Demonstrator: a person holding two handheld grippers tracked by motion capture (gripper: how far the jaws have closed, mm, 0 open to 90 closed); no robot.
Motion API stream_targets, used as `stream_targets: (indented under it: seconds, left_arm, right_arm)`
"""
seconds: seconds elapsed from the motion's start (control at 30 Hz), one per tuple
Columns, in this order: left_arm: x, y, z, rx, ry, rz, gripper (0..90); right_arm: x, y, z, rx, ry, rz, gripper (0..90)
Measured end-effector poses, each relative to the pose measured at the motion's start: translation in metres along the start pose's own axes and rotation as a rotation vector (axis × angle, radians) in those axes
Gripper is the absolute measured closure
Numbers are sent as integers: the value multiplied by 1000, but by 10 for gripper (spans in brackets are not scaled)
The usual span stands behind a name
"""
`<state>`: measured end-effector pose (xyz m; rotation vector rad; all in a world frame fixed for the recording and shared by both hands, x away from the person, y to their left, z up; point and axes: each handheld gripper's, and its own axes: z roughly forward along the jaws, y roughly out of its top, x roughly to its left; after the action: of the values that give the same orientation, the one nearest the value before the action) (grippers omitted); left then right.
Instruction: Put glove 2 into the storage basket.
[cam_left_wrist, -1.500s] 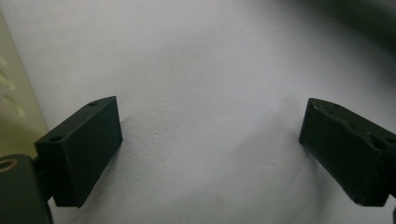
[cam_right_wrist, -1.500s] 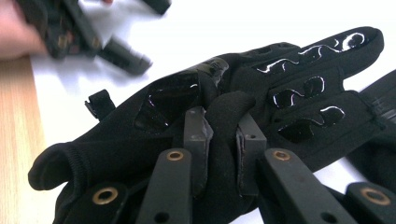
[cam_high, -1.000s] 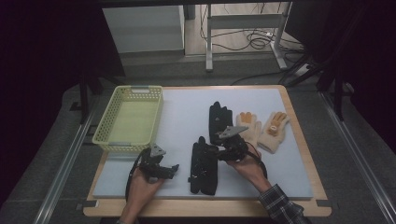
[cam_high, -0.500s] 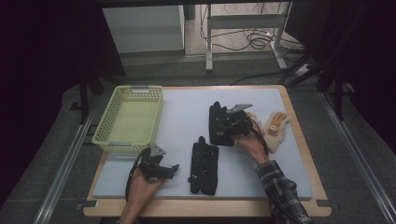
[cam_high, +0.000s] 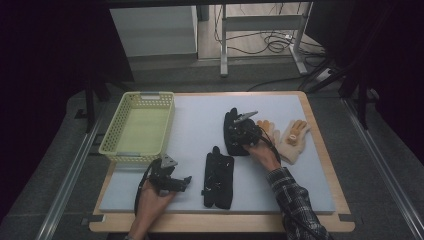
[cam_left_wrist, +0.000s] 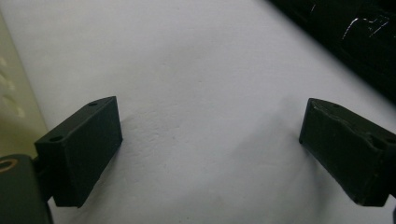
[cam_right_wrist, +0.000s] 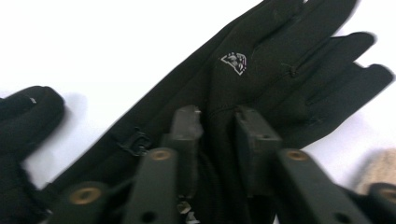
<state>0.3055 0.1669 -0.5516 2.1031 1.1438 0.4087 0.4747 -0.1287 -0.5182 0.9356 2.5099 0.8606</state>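
Note:
Two black gloves lie on the pale mat. The far black glove (cam_high: 231, 125) has a small white logo (cam_right_wrist: 235, 61), and my right gripper (cam_high: 243, 134) sits on its cuff end. Its jaws have just been closing and now pinch a fold of that glove (cam_right_wrist: 280, 60) between the pads, as the right gripper view (cam_right_wrist: 217, 135) shows. The near black glove (cam_high: 218, 177) lies flat at the centre front. Left of it, my left gripper (cam_high: 184, 181) rests low over the mat with jaws wide apart (cam_left_wrist: 210, 121) and nothing between them.
A yellow mesh basket (cam_high: 116, 132) stands at the mat's left, its wall beside my left gripper (cam_left_wrist: 11, 93). Two tan gloves (cam_high: 294, 137) lie right of the far black glove. The wooden board's edge (cam_high: 220, 222) runs along the front.
My right gripper has moved away from the near black glove to the far one, and its jaws have closed on a fold of it. The left hand has stayed still.

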Motion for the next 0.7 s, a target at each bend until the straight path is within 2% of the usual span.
stream_targets:
  seconds: [0.07,0.17,0.27,0.37,0.43,0.5,0.63,0.7]
  left_arm:
    - [0,0,0,0,0,0,59]
    - [0,0,0,0,0,0,59]
    - [0,0,0,0,0,0,59]
    - [0,0,0,1,0,0,59]
    - [0,0,0,1,0,0,59]
    - [0,0,0,1,0,0,59]
    - [0,0,0,1,-1,1,59]
    - [0,0,0,1,-1,1,59]
  right_arm:
    - [2,1,0,7,-10,11,763]
    - [-2,1,-2,-5,0,40,781]
    - [-7,0,-11,-51,-38,69,787]
    - [-13,-1,-23,-88,-14,135,786]
    - [-13,-1,-33,-112,-3,153,785]
    - [-8,0,-45,-139,24,172,785]
    - [5,-1,-64,-168,54,176,782]
    - [16,-2,-74,-175,68,162,781]
